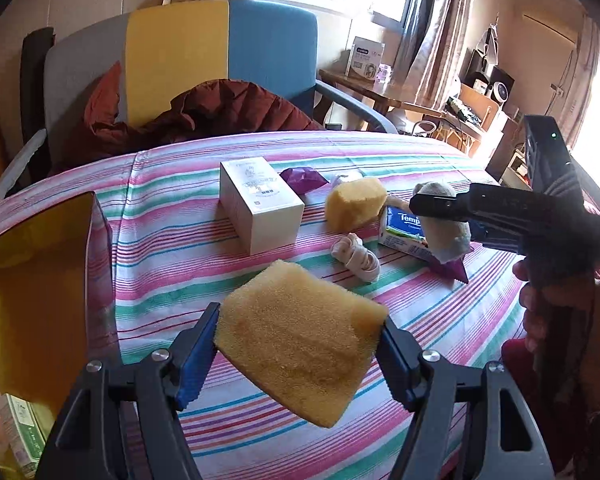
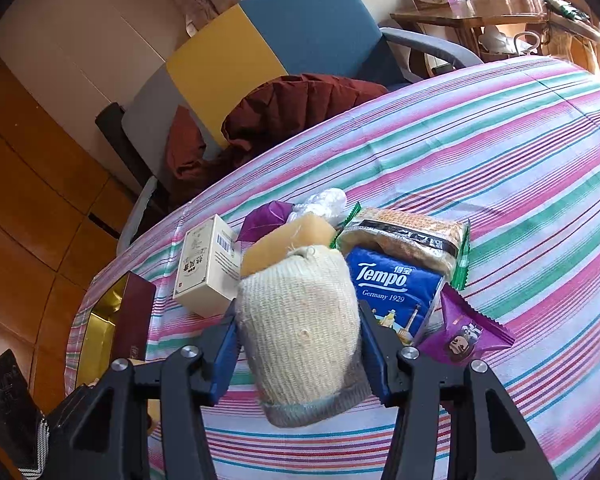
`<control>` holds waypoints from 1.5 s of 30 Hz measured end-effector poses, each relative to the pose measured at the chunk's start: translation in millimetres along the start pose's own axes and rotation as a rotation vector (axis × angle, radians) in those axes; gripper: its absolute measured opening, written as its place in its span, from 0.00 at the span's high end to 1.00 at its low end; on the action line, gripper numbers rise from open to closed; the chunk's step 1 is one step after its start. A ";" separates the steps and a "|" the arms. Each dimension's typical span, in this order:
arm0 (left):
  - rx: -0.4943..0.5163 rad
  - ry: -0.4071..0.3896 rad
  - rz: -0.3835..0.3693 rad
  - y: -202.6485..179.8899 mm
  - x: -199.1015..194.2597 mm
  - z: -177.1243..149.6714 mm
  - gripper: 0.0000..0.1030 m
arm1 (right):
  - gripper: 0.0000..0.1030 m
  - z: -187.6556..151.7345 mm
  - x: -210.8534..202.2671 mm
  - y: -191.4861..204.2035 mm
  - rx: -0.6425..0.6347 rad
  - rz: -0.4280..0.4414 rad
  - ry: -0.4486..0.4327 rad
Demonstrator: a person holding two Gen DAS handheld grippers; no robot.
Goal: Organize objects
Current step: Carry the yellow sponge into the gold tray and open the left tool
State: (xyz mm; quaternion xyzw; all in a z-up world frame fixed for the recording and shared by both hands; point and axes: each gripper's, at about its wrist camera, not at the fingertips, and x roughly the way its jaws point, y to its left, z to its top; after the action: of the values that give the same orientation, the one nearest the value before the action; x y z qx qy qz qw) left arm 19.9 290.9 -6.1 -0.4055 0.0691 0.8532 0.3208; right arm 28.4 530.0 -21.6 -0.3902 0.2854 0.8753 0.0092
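My left gripper [image 1: 300, 354] is shut on a yellow sponge [image 1: 300, 340], held tilted above the striped table [image 1: 440, 320]. My right gripper [image 2: 298, 350] is shut on a rolled cream sock [image 2: 300, 328] with a grey cuff; in the left wrist view that gripper [image 1: 440, 210] hangs over the pile at the right with the sock [image 1: 448, 236] in it. A second yellow sponge [image 1: 354, 202], a white box [image 1: 260, 204], a blue Tempo tissue pack [image 2: 396, 292] and another balled sock [image 1: 358, 258] lie on the table.
A gold-lined open box [image 1: 32, 264] stands at the table's left edge, with a small green carton [image 1: 20, 440] in it. Purple snack packets [image 2: 466, 336] and a cracker pack [image 2: 412, 236] lie by the tissues. A chair [image 1: 220, 60] with a dark red jacket [image 1: 204, 116] stands behind the table.
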 end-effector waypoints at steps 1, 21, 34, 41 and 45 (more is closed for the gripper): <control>0.002 -0.006 0.002 3.2 -4.8 -0.8 0.29 | 0.47 -0.1 0.2 0.5 -0.003 -0.001 0.000; -0.250 -0.028 0.254 188.0 -66.6 -9.8 0.29 | 0.47 -2.4 -3.6 10.0 -0.039 0.011 -0.026; -0.382 0.125 0.508 286.3 -51.7 -34.8 0.24 | 0.47 -4.1 -0.3 14.7 -0.066 0.023 -0.014; -0.408 0.102 0.563 298.4 -60.9 -41.9 0.21 | 0.47 -4.0 1.8 14.6 -0.067 0.024 -0.006; -0.411 0.077 0.545 304.0 -65.3 -42.2 0.20 | 0.47 -4.5 2.3 14.8 -0.068 0.023 -0.004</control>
State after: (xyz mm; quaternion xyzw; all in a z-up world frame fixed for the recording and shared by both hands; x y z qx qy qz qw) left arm -105.8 4.3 -29.2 -0.4602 0.0135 0.8877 -0.0104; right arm 26.3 514.8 -18.3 -0.3853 0.2601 0.8853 -0.0135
